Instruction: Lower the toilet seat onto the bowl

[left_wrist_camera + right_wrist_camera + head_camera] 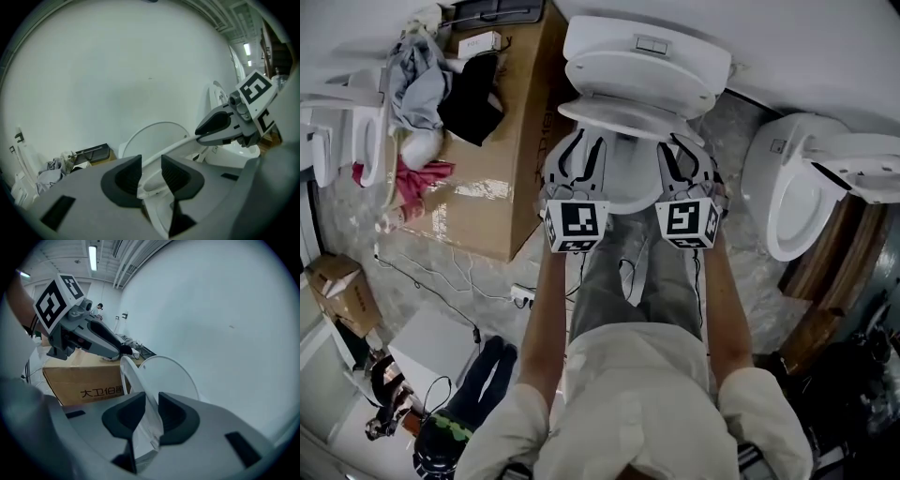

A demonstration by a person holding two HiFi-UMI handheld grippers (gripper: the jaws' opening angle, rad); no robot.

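at the left of the head view a heap of clothes (417,70) lies on a cardboard box (511,159), well apart from the work; just right of it, near centre frame, the left gripper (586,142) reaches up to the left side of the toilet seat (619,114); in its own view the jaws stand part open, the seat's rim runs through the gap between them, and the pads look clear of it, so this one seems to guide rather than hold; the seat sits at upper centre of the head view, tilted partway between the upright lid (637,70) behind it and the bowl (623,187) below, not yet down; right of centre the right gripper (682,150) meets the seat's right side; in its view the jaws are drawn to a narrow gap with the thin edge of the seat pinched between the pads, so it appears to carry the weight; further right a second toilet (792,187) stands apart; the step in hand, as i read it, is the lowering itself, about midway; the next move calls for both grippers to come down and toward the person together along the hinge's arc, the right grip firm until the seat nears the bowl, then eased off so it lands softly; the left jaws should either close on the rim or rest beneath it, lest the seat twist or drop on one side
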